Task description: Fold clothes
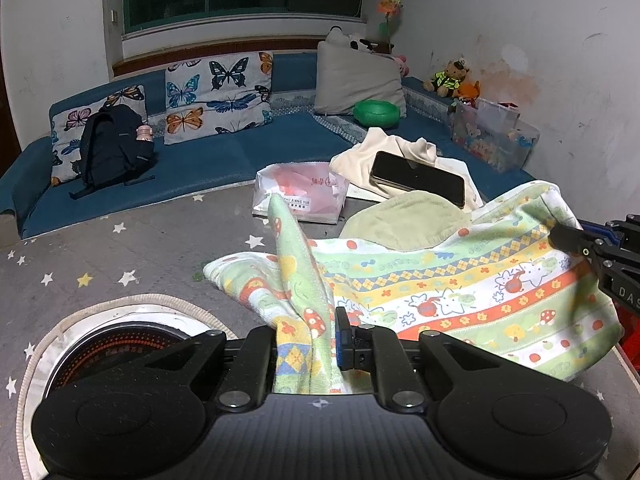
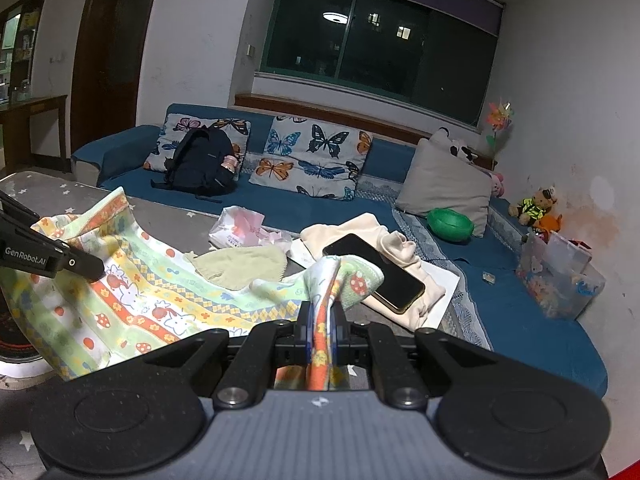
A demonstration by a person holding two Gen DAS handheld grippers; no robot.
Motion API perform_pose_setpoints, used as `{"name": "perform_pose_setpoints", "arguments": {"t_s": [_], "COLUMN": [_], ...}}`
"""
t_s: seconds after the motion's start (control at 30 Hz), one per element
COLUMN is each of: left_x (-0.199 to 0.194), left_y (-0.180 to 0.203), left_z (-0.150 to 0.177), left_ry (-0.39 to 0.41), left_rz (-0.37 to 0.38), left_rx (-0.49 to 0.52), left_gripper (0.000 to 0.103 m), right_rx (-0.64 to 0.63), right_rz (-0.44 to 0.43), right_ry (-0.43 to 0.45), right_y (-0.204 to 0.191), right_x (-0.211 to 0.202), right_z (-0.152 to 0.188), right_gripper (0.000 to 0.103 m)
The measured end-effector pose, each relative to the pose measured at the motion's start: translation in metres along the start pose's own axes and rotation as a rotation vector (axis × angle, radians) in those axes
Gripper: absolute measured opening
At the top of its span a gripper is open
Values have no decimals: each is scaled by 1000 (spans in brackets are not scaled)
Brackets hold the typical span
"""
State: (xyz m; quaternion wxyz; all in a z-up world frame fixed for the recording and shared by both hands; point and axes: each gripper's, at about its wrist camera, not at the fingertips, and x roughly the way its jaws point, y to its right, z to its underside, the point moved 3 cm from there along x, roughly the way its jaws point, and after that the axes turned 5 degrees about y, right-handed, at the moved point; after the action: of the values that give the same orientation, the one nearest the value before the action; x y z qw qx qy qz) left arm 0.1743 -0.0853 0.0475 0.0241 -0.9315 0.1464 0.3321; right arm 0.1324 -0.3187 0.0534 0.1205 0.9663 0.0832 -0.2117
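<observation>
A soft cloth [image 1: 460,288] with green, yellow and orange stripes, stars and mushrooms is held up over the grey star mat [image 1: 120,248], stretched long from 9 to 3 o'clock, pinched tight at one end by the left gripper [image 1: 308,344] and at the other by the right gripper [image 2: 322,332].

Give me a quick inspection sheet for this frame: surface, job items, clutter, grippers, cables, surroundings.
Surface: grey star-print table cover.
Job's things: patterned cloth lifted and spread between both grippers; olive cloth and cream garment lie behind it.
Clutter: phone on the cream garment; tissue pack; round cooktop.
Grippers: left gripper and right gripper each shut on a cloth edge.
Cables: nothing seen.
Surroundings: blue sofa, backpack, green bowl, toy bin.
</observation>
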Motion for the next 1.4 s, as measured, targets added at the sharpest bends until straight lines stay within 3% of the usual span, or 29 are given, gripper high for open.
{"name": "perform_pose_setpoints", "arguments": {"t_s": [1.4], "left_x": [62], "left_y": [2], "left_z": [20], "left_ry": [-113], "left_rz": [-13], "left_rx": [-3], "left_gripper": [14], "right_rx": [59], "right_rz": [4], "right_ry": [-119], "right_y": [-4], "right_x": [27], "right_z": [4], "right_gripper": [7]}}
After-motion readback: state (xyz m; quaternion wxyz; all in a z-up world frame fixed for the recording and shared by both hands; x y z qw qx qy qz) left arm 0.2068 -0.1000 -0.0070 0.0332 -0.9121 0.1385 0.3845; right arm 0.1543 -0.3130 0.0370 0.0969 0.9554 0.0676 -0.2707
